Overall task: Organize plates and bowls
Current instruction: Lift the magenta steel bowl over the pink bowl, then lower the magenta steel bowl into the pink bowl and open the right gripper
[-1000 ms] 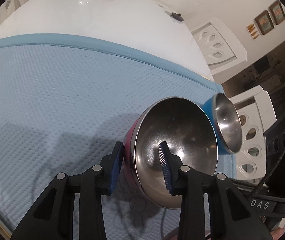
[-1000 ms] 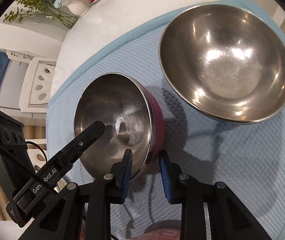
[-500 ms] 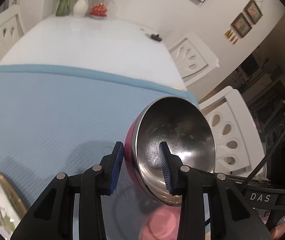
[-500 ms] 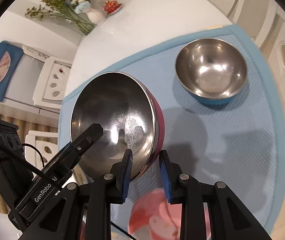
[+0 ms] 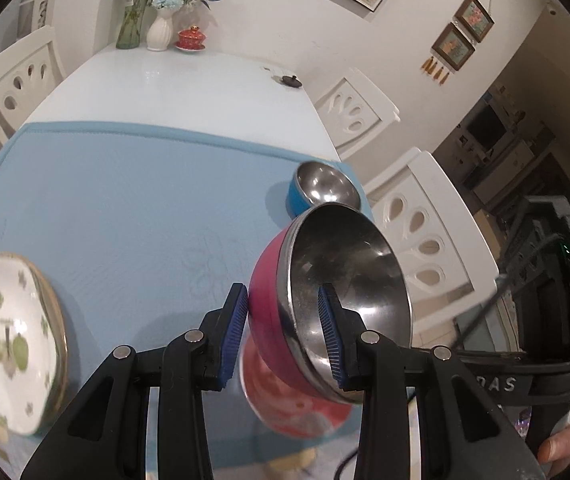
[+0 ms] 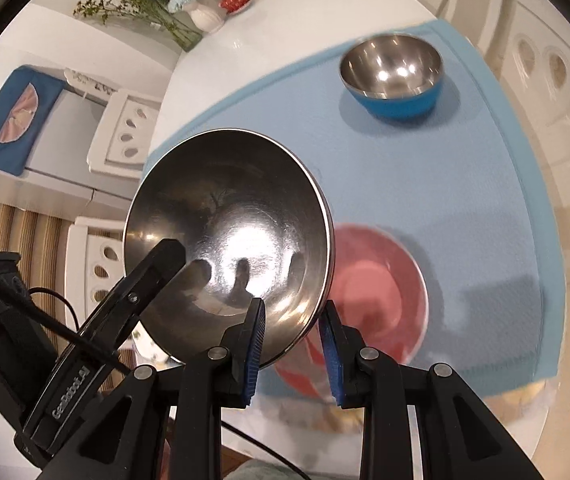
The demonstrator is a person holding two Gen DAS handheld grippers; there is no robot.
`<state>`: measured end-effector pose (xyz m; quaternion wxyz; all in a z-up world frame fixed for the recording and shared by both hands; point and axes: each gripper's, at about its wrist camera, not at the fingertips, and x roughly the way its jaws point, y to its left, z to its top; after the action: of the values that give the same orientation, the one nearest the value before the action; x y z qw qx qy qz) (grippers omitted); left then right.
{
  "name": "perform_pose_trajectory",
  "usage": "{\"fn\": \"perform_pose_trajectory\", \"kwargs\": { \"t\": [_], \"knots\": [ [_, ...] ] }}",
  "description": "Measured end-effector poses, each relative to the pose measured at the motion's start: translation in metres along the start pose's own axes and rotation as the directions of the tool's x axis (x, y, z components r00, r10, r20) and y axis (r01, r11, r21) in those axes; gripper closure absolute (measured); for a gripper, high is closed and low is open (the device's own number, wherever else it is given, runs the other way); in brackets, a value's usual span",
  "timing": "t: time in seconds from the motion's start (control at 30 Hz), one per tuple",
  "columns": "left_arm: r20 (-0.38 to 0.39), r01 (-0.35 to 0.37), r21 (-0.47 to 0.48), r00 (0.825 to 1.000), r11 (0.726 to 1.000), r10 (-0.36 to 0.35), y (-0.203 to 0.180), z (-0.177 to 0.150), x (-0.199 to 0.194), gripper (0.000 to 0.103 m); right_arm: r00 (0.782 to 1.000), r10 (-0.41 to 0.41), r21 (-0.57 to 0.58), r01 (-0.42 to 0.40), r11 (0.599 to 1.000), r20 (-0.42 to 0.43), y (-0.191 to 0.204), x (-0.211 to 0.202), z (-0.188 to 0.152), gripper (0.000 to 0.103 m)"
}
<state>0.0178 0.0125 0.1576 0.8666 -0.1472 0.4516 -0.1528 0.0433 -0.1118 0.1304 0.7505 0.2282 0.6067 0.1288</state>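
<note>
A pink bowl with a steel inside [image 5: 349, 276] [image 6: 225, 232] hangs tilted above the blue mat [image 5: 133, 200], held from two sides. My left gripper [image 5: 282, 304] is shut on its rim, one pad on the pink outside and one inside. My right gripper [image 6: 293, 312] is shut on the opposite rim the same way. A smaller blue bowl [image 5: 317, 190] [image 6: 393, 76] stands upright on the mat's far right. A red plate [image 5: 293, 400] [image 6: 381, 292] lies on the mat below the lifted bowl. A white plate with green figures [image 5: 5, 340] lies at the near left.
The white table [image 5: 173, 84] carries a vase of flowers [image 5: 161, 20], a small red lidded cup [image 5: 191, 38] and a small black object [image 5: 289, 80] at its far end. White chairs [image 5: 425, 232] stand along both sides. A hand [image 5: 561, 448] shows at the lower right.
Both grippers rose and drew back with the pink bowl between them. The blue bowl now lies farther off. The red plate and the white plate came into view.
</note>
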Motion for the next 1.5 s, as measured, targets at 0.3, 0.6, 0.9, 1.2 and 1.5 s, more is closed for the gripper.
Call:
{"fn": "perform_pose_trajectory", "kwargs": {
  "t": [0.3, 0.6, 0.9, 1.2, 1.5],
  "knots": [
    [-0.039, -0.009, 0.039, 0.999, 0.999, 0.011, -0.015, -0.033, 0.001, 0.071, 0.998, -0.064, -0.039, 0.064, 0.997, 0.002, -0.015, -0.005, -0.027, 0.076],
    [-0.075, -0.021, 0.076, 0.997, 0.997, 0.027, -0.026, -0.06, 0.007, 0.071, 0.996, -0.078, -0.041, 0.077, 0.996, -0.031, -0.035, -0.002, -0.048, 0.076],
    [-0.115, -0.027, 0.066, 0.993, 0.997, 0.035, -0.023, -0.076, 0.017, 0.071, 0.993, -0.096, -0.038, 0.094, 0.995, -0.068, -0.044, 0.008, -0.056, 0.076],
    [-0.138, -0.029, 0.041, 0.99, 0.999, 0.034, -0.016, -0.082, 0.027, 0.071, 0.99, -0.105, -0.025, 0.103, 0.994, -0.092, -0.042, 0.02, -0.057, 0.074],
    [-0.193, -0.03, 0.009, 0.981, 1.0, 0.031, -0.005, -0.078, 0.043, 0.067, 0.985, -0.095, 0.009, 0.098, 0.995, -0.147, -0.047, 0.033, -0.047, 0.072]
  ]
}}
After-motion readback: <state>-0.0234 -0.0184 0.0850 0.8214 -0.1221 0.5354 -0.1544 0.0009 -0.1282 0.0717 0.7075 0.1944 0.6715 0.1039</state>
